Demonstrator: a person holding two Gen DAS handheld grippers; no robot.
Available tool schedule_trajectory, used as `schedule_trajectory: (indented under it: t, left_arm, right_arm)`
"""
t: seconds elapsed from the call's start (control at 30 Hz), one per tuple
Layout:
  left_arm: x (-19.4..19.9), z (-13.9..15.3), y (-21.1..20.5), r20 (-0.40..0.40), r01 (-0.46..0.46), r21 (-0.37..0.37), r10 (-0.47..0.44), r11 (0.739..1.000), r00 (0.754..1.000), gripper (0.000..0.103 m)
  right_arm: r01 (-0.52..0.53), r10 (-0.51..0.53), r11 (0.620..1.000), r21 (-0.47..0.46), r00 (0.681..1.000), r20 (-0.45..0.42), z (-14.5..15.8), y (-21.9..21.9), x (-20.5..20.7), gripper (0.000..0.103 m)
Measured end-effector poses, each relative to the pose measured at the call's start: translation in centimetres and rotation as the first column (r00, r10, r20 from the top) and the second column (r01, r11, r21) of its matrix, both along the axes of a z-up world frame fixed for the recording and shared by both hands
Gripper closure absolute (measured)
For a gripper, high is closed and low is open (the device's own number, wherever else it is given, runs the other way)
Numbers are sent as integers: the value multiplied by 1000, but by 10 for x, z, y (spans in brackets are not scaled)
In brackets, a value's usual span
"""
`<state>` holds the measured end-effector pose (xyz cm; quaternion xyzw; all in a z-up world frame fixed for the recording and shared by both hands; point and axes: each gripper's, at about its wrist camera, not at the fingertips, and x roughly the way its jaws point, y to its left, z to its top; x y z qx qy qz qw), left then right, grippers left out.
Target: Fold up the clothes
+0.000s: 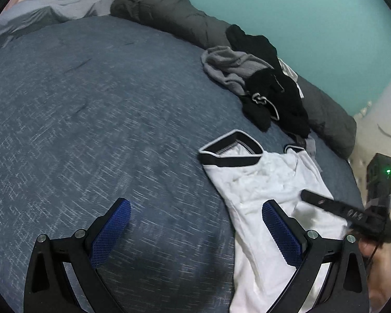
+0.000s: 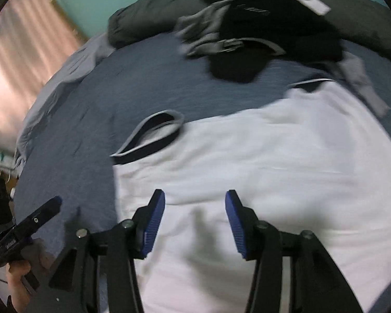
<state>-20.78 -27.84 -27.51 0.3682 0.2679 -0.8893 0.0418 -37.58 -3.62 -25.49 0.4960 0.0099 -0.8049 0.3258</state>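
Bed sheet (image 1: pixel 91 120) wide open on left side, free to pass. White shirt (image 1: pixel 260 182) covers near-right area. Clothes pile (image 1: pixel 268 86) w/ rolled grey blanket (image 1: pixel 169 13) blocks far edge by wall. Other gripper (image 1: pixel 333 206) crowds right side over shirt.

We're in a home bedroom: a blue-covered bed (image 1: pixel 91 120), a rolled grey duvet (image 1: pixel 169 15), heaped clothes (image 1: pixel 268 88), and a teal wall (image 1: pixel 312 13).

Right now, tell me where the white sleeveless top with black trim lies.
The white sleeveless top with black trim lies flat on the blue bedspread, right side of the left wrist view, just in front of the pile of black and grey clothes.
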Motion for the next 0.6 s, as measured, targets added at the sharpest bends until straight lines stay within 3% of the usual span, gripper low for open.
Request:
schedule_trajectory:
  t: [0.2,0.43,0.6]
  left_arm:
    - [10,-2,-25,-4,-59,31,59,998,998,0]
    - [18,-4,-43,-6,-88,44,89,995,996,0]
    - [20,-4,-49,-10,-101,57,102,993,995,0]
  right_arm:
    - [-99,99,995,19,995,-11,-11,-68,19,53]
    - [-141,142,988,58,990,-15,-25,-105,25,53]
    - [-145,156,975,167,986,-52,-37,-122,23,55]
